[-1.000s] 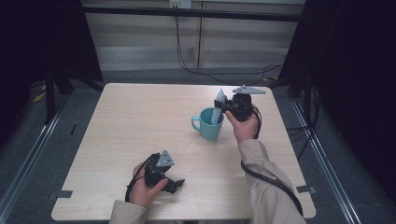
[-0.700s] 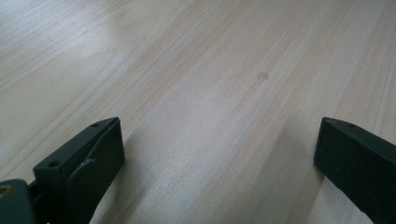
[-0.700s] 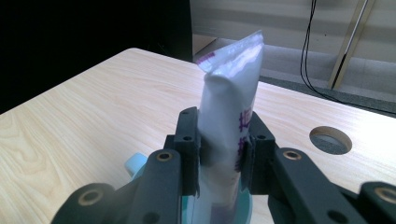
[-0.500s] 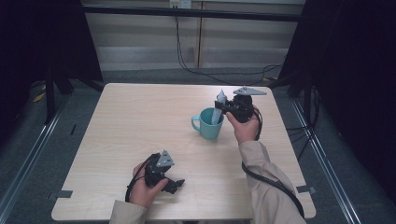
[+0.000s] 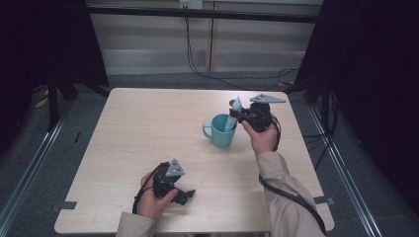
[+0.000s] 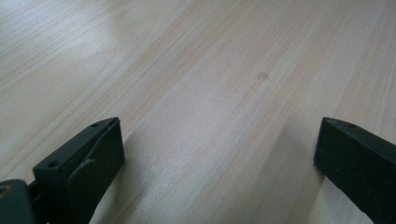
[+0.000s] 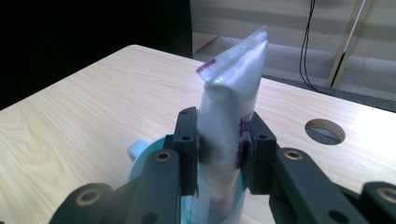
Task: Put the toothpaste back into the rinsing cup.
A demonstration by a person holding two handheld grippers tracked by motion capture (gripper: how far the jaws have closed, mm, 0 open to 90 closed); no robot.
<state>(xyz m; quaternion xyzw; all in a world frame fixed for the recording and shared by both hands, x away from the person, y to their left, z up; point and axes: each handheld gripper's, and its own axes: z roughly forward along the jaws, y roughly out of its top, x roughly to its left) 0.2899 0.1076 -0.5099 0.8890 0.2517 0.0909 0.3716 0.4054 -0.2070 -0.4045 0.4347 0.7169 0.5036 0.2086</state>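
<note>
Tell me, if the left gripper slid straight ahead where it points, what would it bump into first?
Probably nothing: the left gripper, fingers open, points along the bare table, and its path looks free as far as shown.

Wide open wood across the table's left and far side, nothing standing there. The one cluster sits right of centre: the teal mug, a white tube poking up from it, pinched by the right gripper. The left gripper rests near the front edge, jaws spread, bare table between them. A round hole lies in the tabletop beyond the mug.
</note>
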